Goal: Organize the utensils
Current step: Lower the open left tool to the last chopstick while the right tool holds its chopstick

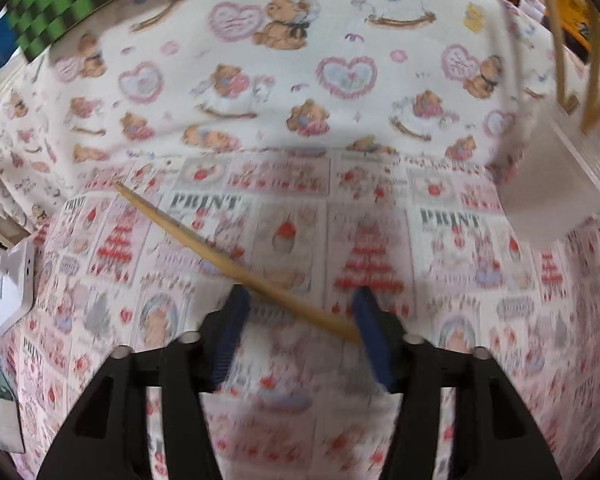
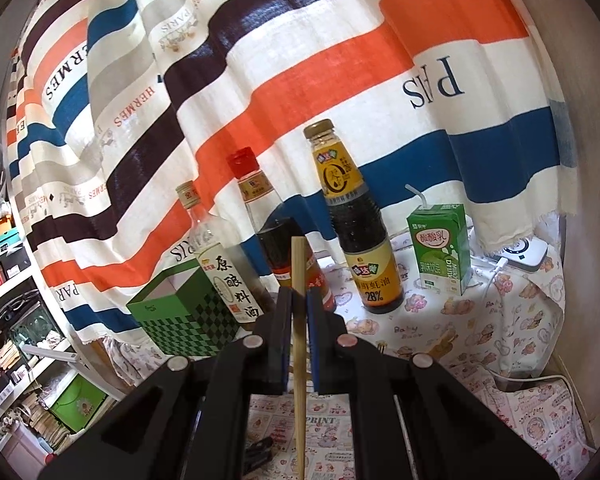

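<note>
Chopsticks are what I am sorting: one wooden chopstick (image 1: 236, 268) lies slantwise on the worktop (image 1: 440, 264), which is covered in a printed cloth of teddy bears and cakes, and its thick end reaches under the blue pad of my left fingers (image 1: 302, 308). Those left fingers stand well apart, pointing steeply down, with the chopstick crossing the gap between them; neither pad presses on it as far as I can see, though the view is blurred. At the upper right of that view a white container (image 1: 560, 184) holds several more chopsticks (image 1: 560, 40) standing upright. My right fingers (image 2: 299, 300) are closed tight on a second chopstick (image 2: 299, 344), which runs upright between the pads with its blunt end sticking out above them. Beyond it stand three sauce bottles (image 2: 356, 224), a green milk drink carton (image 2: 440, 252) and a green checkered box (image 2: 188, 312) before a striped curtain (image 2: 300, 60).
</note>
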### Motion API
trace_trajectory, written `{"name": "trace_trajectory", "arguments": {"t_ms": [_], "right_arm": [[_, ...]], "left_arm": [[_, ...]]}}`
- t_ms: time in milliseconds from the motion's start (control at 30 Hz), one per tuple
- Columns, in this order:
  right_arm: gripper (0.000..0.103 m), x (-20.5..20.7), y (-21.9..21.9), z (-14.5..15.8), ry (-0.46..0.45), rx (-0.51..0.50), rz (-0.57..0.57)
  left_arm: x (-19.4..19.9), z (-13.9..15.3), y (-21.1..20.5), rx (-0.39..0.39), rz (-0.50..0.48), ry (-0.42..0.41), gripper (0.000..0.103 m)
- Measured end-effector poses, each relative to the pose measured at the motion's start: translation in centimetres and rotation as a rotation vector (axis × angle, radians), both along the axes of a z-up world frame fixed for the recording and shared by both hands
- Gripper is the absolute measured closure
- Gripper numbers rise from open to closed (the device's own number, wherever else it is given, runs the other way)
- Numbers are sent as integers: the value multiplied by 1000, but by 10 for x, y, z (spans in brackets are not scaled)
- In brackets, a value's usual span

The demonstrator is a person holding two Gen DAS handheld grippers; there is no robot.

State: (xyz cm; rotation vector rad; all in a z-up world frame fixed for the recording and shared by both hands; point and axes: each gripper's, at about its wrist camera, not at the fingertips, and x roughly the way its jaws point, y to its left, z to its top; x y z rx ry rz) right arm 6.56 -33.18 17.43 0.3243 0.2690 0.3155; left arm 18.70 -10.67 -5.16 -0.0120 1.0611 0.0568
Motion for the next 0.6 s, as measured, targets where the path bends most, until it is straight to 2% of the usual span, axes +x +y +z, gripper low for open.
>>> {"name": "trace_trajectory", "arguments": {"t_ms": [67,167,200,267,367,433,600], "right_arm": [[96,0,2,0,2,-4,-3],[96,0,3,-1,5,-9,-2],[96,0,3,-1,5,-8,-2],[96,-1,2,0,1,-7,-1],[96,-3,0,1,-7,-1,-4],[96,-4,-1,2,-6,4,-4],[96,-10,1,4,-18,2,-5]], "left_arm": [[-4,-1,3,-31,2,-4,39],[-10,-3,6,-16,16,7,41],[-18,-4,9,-12,12,8,44],[-34,-2,7,-6,-9,-5,65],[-59,-2,9,-23,-44,-3,83],[-78,-3,2,-42,-68,-6,85],[-121,-1,21,-80,-150,-21,91]]}}
